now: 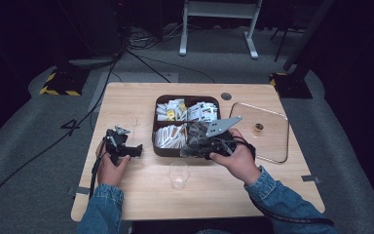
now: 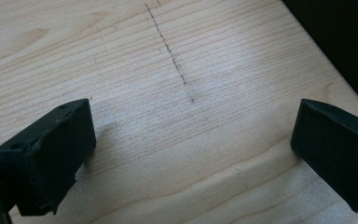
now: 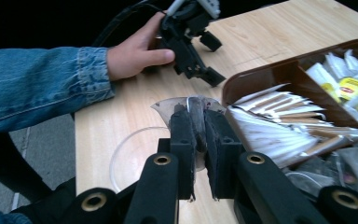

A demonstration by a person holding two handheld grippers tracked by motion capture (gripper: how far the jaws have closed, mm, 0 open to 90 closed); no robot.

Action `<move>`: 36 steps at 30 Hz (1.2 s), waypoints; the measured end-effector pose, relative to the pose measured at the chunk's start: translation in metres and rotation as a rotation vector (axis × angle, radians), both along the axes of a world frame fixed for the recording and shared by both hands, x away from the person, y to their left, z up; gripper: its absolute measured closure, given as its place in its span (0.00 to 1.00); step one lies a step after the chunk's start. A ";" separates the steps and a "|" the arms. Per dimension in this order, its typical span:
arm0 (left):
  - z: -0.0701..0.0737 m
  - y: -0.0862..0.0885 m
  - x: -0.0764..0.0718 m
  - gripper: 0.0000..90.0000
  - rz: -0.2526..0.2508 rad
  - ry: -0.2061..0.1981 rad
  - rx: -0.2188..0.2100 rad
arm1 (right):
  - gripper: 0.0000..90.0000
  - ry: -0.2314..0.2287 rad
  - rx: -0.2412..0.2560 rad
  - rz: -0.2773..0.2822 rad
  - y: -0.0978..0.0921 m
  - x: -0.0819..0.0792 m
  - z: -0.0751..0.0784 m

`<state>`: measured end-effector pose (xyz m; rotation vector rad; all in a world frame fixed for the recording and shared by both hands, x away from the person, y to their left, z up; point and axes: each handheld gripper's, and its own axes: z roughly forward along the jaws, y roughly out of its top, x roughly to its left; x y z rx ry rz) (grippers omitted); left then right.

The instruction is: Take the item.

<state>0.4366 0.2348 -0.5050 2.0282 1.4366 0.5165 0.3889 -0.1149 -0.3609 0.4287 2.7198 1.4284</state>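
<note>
Cup [image 1: 178, 174] nr tray [image 1: 161, 147], lid [image 1: 272, 134]

The bench [image 2: 168, 70] under the left tongs [image 2: 193, 149] is pale wood — matt, with fine straight grain and a faint dotted pencil line. Those tongs are matt black plastic, slightly rough at the edges. The right tongs [image 3: 199, 135] have the same dull black finish, with brass-coloured rivets, and pinch a thin, clear, glossy packet [image 3: 186, 105]. Just beside them, a glossy brown plastic tray [image 3: 279, 70] holds paper sachets [image 3: 279, 128]. Below them sits a clear plastic cup [image 3: 126, 158]. The sleeve [image 3: 32, 84] is blue denim — coarse cloth.
</note>
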 end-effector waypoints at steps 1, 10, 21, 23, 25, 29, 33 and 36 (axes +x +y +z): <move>0.000 0.000 0.000 0.00 0.001 0.002 -0.001 | 0.92 0.000 -0.001 0.008 0.001 -0.002 0.000; 0.000 0.000 0.000 0.00 0.000 0.000 0.000 | 0.92 0.022 -0.015 0.060 0.012 -0.013 -0.006; 0.000 0.000 0.000 0.00 0.001 0.001 -0.002 | 0.92 0.056 -0.057 0.086 0.021 -0.016 -0.022; 0.000 0.000 0.000 0.00 0.001 0.002 -0.002 | 0.92 0.063 -0.065 0.087 0.023 -0.015 -0.026; 0.000 0.000 0.000 0.00 0.000 -0.001 -0.001 | 0.92 0.070 -0.074 0.089 0.024 -0.015 -0.029; 0.000 0.000 0.000 0.00 0.000 0.000 0.000 | 0.92 0.080 -0.089 0.091 0.027 -0.015 -0.036; 0.000 0.000 0.000 0.00 0.001 0.001 0.000 | 0.92 0.089 -0.106 0.092 0.029 -0.015 -0.042; 0.000 0.000 0.000 0.00 0.000 0.000 0.000 | 0.90 0.096 -0.116 0.095 0.031 -0.016 -0.046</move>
